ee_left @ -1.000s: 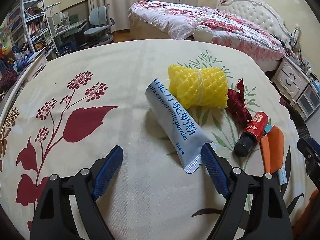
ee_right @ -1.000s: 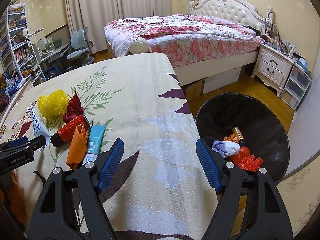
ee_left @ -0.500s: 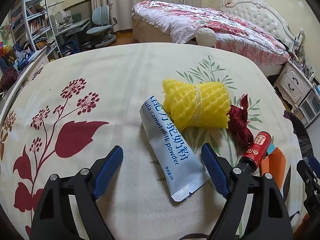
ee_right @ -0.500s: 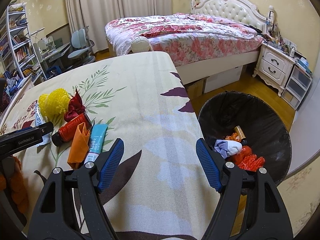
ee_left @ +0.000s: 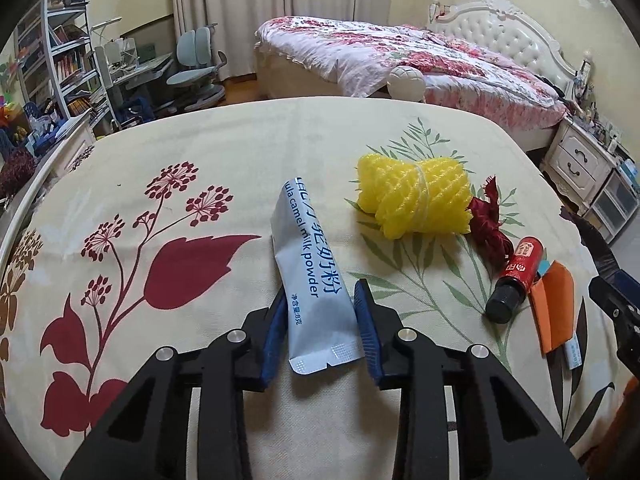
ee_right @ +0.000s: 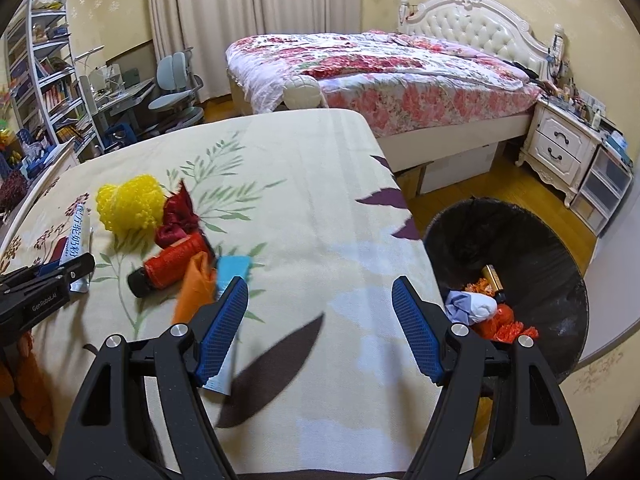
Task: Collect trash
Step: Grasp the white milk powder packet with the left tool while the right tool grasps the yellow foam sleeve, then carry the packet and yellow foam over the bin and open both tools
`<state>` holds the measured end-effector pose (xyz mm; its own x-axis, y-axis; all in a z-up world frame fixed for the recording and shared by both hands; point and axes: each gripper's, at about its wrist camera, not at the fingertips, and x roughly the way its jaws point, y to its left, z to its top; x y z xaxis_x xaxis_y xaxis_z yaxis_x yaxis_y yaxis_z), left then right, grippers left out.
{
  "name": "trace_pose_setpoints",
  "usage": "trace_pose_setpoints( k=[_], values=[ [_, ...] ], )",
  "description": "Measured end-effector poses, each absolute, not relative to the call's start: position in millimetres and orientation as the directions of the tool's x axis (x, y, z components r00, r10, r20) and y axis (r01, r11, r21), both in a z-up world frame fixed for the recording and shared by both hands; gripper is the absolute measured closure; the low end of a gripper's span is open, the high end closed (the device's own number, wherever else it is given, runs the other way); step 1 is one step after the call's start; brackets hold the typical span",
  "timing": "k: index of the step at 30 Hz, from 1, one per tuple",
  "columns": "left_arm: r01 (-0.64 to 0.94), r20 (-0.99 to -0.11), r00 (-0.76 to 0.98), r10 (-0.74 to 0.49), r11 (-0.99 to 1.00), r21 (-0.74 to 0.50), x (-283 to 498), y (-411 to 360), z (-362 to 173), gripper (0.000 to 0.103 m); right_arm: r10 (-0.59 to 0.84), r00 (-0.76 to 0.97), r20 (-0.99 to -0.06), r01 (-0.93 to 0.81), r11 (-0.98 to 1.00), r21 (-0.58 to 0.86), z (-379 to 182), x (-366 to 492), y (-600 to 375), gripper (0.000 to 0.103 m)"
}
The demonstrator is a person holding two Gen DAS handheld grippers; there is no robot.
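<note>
Left gripper [ee_left: 320,312] has just been closing, and its jaws now pinch the near end of the milk powder sachet [ee_left: 310,268] across its width, likely so it lifts without crumpling. The sachet lies flat on the flowered tablecloth [ee_left: 240,152]; its print reads "camel milk powder". Right gripper [ee_right: 320,320] hangs open and empty near the bin [ee_right: 560,264], which stands beside the table with trash already inside.
</note>
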<state>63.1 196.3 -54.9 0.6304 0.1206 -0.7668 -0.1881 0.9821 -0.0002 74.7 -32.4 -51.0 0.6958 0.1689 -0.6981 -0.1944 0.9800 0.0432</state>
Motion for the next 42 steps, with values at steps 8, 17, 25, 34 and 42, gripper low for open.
trace_pose_setpoints(
  k=[8,17,25,34,42],
  values=[
    [-0.231,-0.74,0.65,0.172,0.973,0.022,50,224,-44,0.069,0.252,0.689,-0.679,-0.302,0.952,0.047,-33,77,17,0.03],
    [-0.308,-0.721,0.65,0.24,0.951,0.038,41,269,-41,0.069,0.335,0.648,-0.684,-0.424,0.905,0.042,-25,87,92,0.03],
    [-0.346,-0.723,0.644,0.251,0.938,0.017,37,295,-44,0.069,0.319,0.63,-0.708,-0.434,0.901,0.019,-34,110,138,0.029],
    [-0.338,-0.726,0.65,0.224,0.941,-0.013,34,297,-48,0.069,0.248,0.644,-0.724,-0.415,0.908,-0.058,-50,117,153,0.047],
    [-0.334,-0.713,0.667,0.216,0.942,-0.027,30,293,-40,0.069,0.316,0.671,-0.671,-0.455,0.89,-0.035,-26,97,150,0.049]
  ],
)
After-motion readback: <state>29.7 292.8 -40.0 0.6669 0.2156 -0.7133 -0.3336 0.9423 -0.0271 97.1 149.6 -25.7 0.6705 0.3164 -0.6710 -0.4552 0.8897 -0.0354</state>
